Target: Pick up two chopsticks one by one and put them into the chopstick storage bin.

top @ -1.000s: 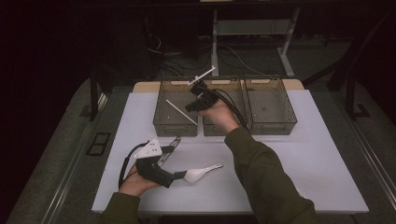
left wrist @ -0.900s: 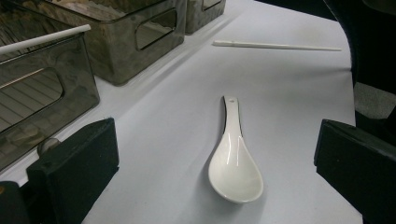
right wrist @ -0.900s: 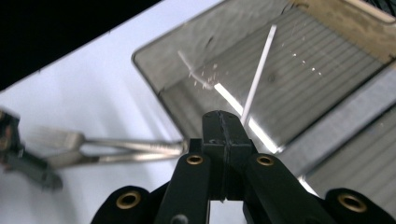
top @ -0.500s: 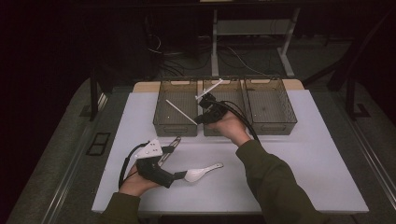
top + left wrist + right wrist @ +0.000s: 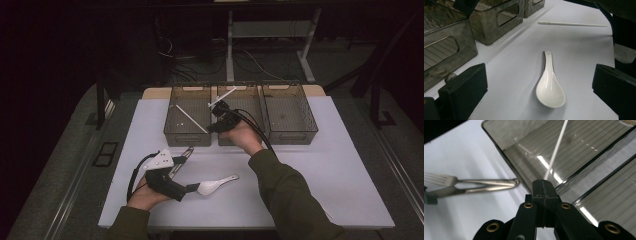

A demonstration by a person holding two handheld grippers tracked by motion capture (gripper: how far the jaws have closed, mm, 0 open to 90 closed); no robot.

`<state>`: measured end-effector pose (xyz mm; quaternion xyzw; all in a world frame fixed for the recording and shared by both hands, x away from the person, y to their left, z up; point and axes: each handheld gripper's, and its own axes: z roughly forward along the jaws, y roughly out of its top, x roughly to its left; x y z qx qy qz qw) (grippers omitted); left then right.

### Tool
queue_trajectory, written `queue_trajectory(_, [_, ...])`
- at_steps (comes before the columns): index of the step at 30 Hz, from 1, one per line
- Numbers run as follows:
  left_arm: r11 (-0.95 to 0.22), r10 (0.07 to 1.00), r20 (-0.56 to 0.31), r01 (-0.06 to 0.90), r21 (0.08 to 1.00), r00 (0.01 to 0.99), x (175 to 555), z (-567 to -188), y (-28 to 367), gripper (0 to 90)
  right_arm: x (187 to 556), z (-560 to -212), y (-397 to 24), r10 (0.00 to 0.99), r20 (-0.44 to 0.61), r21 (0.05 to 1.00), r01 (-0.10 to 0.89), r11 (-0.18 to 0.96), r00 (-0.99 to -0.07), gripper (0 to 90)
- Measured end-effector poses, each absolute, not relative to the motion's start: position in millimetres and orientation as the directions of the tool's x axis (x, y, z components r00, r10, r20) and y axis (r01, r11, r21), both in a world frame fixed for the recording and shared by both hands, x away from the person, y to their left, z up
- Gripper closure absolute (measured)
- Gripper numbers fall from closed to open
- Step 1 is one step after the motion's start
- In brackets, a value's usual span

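My right gripper (image 5: pixel 217 107) (image 5: pixel 543 182) is shut on a thin white chopstick (image 5: pixel 225 95) (image 5: pixel 556 147). It hangs low over the wall between the left bin (image 5: pixel 172 127) and the middle bin (image 5: pixel 250 90), and the stick slants up and away. A second white chopstick (image 5: pixel 190 119) lies inside the left bin. Near the front left, my left gripper (image 5: pixel 187 175) (image 5: pixel 539 82) rests open on the table. A white ceramic spoon (image 5: pixel 216 184) (image 5: pixel 549 87) lies between and just ahead of its jaws, untouched.
A third smoky bin (image 5: pixel 290 112) stands at the right of the row. A metal fork and another metal utensil (image 5: pixel 182 152) (image 5: pixel 474 183) lie on the white table (image 5: pixel 340 170) in front of the left bin. Another white chopstick (image 5: pixel 571 23) lies on the table farther right.
The right gripper has come down and toward me with the chopstick, from above the bins to just over their rims. The left gripper and the spoon have not moved.
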<state>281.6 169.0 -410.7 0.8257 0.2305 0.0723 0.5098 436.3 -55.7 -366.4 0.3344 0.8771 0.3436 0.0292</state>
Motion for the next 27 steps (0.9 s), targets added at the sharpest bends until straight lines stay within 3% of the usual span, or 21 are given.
queue_trajectory(10, [-0.38, 0.454, -0.111, 0.305, 0.873, 0.884, 281.9, -411.6, 168.5, 0.0, 423.6, -355.7, -73.6, 0.589, 0.184, 0.656, 0.544, 0.522, -0.787, 88.9])
queue_trajectory(20, [-0.386, 0.458, -0.117, 0.316, 0.867, 0.881, 281.6, -413.3, 166.5, 0.0, 386.1, -342.3, -129.4, 0.551, 0.189, 0.726, 0.493, 0.479, -0.813, 53.3])
queue_trajectory(27, [-0.386, 0.461, -0.118, 0.319, 0.865, 0.88, 280.9, -414.3, 165.0, 0.0, 358.9, -352.0, -175.4, 0.568, 0.176, 0.746, 0.486, 0.457, -0.804, 45.3])
